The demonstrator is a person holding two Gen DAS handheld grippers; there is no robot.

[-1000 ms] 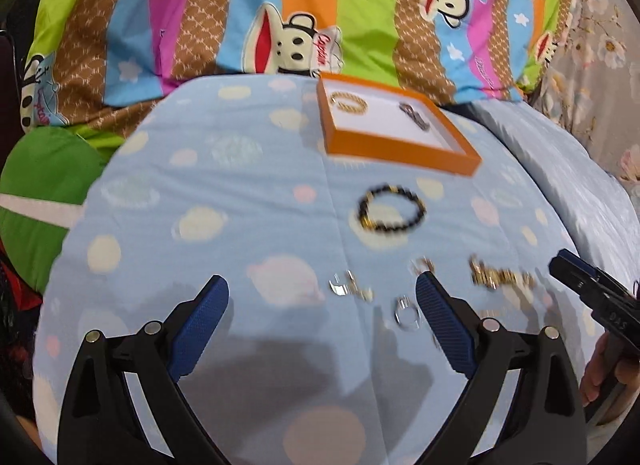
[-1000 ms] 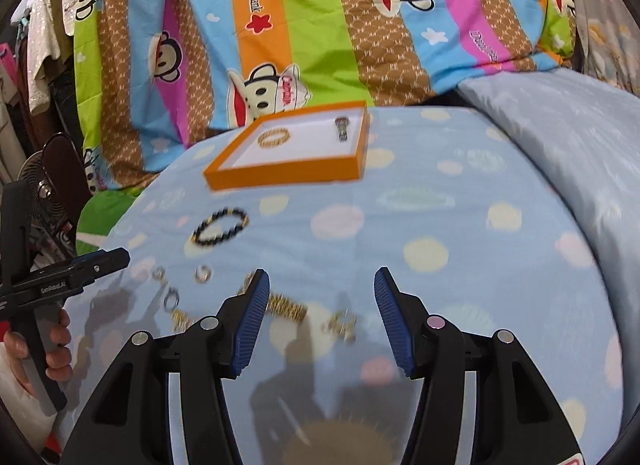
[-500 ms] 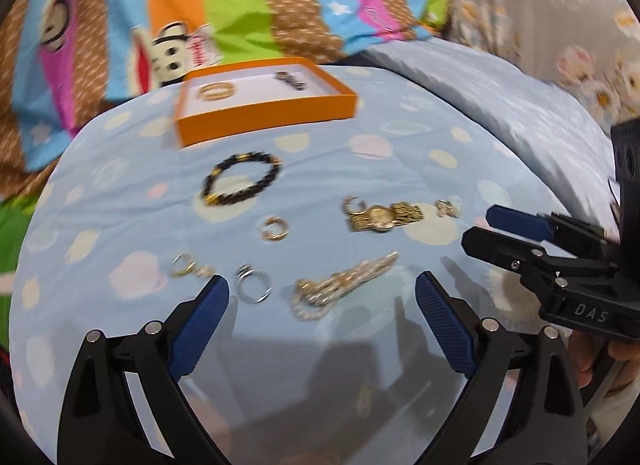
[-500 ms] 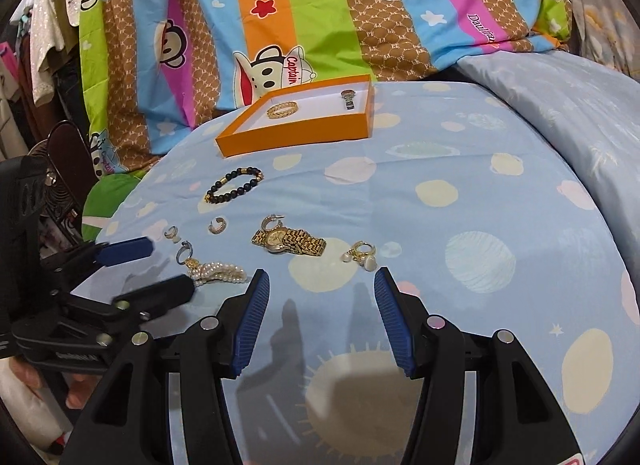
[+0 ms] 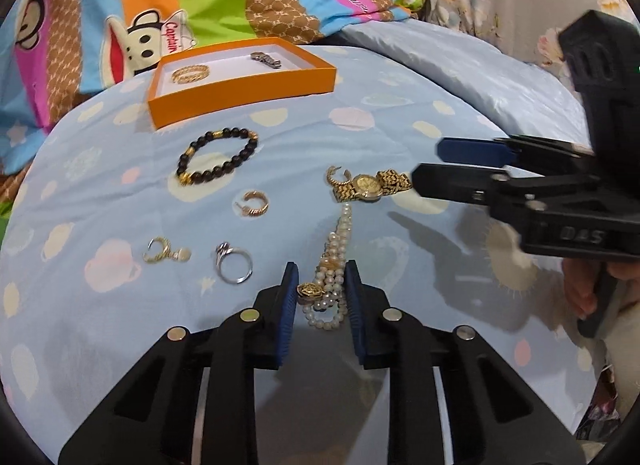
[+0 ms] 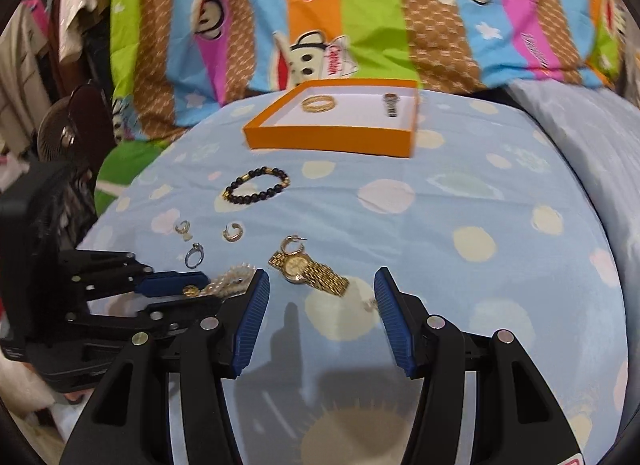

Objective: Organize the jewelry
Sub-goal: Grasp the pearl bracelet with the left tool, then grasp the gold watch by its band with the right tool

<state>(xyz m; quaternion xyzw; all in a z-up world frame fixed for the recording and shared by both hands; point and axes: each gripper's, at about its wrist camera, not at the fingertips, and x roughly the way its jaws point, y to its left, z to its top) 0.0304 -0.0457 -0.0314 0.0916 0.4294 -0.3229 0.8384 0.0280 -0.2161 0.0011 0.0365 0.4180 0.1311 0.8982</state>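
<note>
Left hand-held gripper (image 5: 322, 289) now around one pearl bracelet (image 5: 332, 277)

Spotted blue bed (image 5: 100, 193), orange tray (image 5: 240, 93), jewelry (image 5: 218, 161)

Pale blue spotted bedsheet (image 5: 120, 193) across the bed. Behind it, a striped cartoon-monkey blanket (image 6: 360, 17). Left of that blanket, hanging clothes (image 6: 48, 25).

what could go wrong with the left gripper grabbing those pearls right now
1. The left gripper straddles only the near end of the pearl bracelet; the far end reaches the gold watch, so a lift may drag or snag it.
2. The fingers press into a soft blue sheet and might pinch fabric.
3. The right gripper hovers open close by; they might collide.
</note>
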